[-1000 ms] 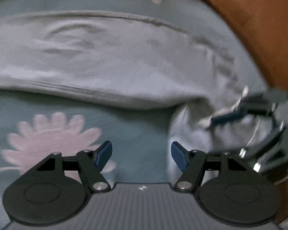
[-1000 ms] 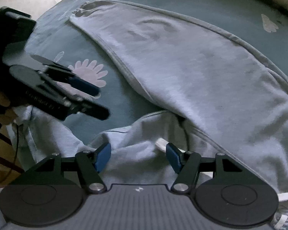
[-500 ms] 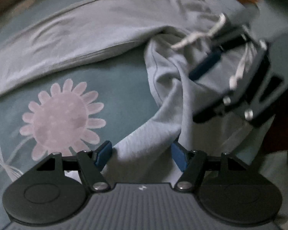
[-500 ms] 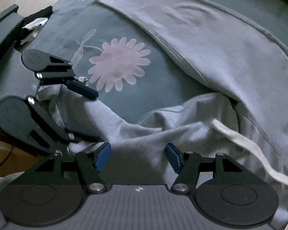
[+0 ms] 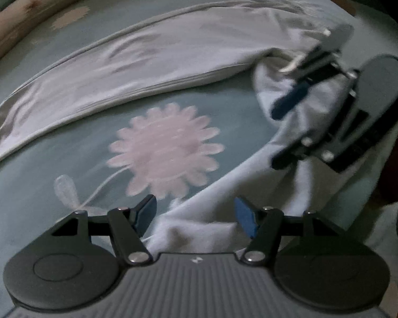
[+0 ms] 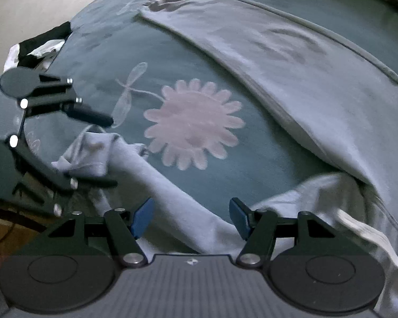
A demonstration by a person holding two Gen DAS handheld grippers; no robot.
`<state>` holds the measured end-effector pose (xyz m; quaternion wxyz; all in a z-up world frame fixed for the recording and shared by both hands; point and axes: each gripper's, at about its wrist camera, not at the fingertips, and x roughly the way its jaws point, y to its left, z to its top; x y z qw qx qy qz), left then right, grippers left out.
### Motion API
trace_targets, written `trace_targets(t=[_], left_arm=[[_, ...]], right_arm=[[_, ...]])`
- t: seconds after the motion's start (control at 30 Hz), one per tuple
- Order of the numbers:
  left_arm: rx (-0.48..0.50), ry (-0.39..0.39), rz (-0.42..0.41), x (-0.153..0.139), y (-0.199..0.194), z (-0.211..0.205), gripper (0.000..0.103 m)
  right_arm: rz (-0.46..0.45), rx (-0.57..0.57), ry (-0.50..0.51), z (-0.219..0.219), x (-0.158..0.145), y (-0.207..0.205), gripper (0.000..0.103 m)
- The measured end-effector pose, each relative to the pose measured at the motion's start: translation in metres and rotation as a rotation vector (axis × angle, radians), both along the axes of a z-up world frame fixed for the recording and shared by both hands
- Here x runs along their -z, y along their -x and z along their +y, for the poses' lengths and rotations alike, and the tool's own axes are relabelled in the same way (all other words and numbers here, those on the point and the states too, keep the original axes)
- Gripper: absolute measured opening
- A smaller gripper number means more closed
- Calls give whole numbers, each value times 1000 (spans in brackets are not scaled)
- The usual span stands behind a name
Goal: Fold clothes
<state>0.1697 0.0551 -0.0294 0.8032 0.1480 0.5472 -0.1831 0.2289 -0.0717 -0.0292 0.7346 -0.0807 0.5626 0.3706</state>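
A pair of light grey pants (image 6: 318, 84) lies on a bed with a blue-green sheet (image 6: 252, 175). One leg lies flat, from 11 o'clock to 3 o'clock in the right wrist view. The other leg is bunched and runs along the near edge, from 8 o'clock to 4 o'clock. A big pink flower (image 6: 193, 124) on the sheet shows between the two legs.

The left gripper (image 6: 92, 153) has its jaws apart, with the crumpled leg end between them. I cannot tell if the pads press on it. The right gripper (image 6: 189, 216) also has its jaws apart, above the waist part near the white drawstring (image 6: 363, 235).

I think the step is spreading the bunched leg out. Next, both grippers need to pinch the cloth and pull it smooth onto the flat leg.
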Motion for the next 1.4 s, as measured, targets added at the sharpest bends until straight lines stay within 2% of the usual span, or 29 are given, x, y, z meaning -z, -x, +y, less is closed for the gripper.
trace_targets(t=[0.13,0.3,0.43,0.57,0.67,0.8,0.83,0.97,1.03,1.07,1.23,1.4], left_arm=[[-43,22,8,2,-2,27,66],[22,46,11,10,-6,37,68],[104,48,3,11,-9,34,69],[148,37,-10,12,-11,26,70],[136,38,-11,13,-14,18,70],[124,41,-6,18,-15,4,70],[121,36,-3,19,-15,0,70],[115,36,17,20,-16,-16,70],[118,18,29,21,-15,-24,70],[120,8,33,21,-15,-28,70],[116,7,8,12,-15,-47,70],[90,8,-32,2,-17,-59,72]], right_arm=[[20,17,20,21,2,8,68],[46,78,34,39,6,28,68],[0,182,31,31,0,45,68],[-120,376,87,-17,-19,52,68],[-194,536,206,-73,-23,51,68],[-207,748,386,-151,-1,47,68],[-189,781,392,-167,8,48,68],[-60,773,405,-203,53,62,69],[-74,781,376,-212,60,85,78],[-52,785,367,-215,61,93,82],[17,722,402,-214,44,93,82],[-173,619,323,-202,-4,43,82]])
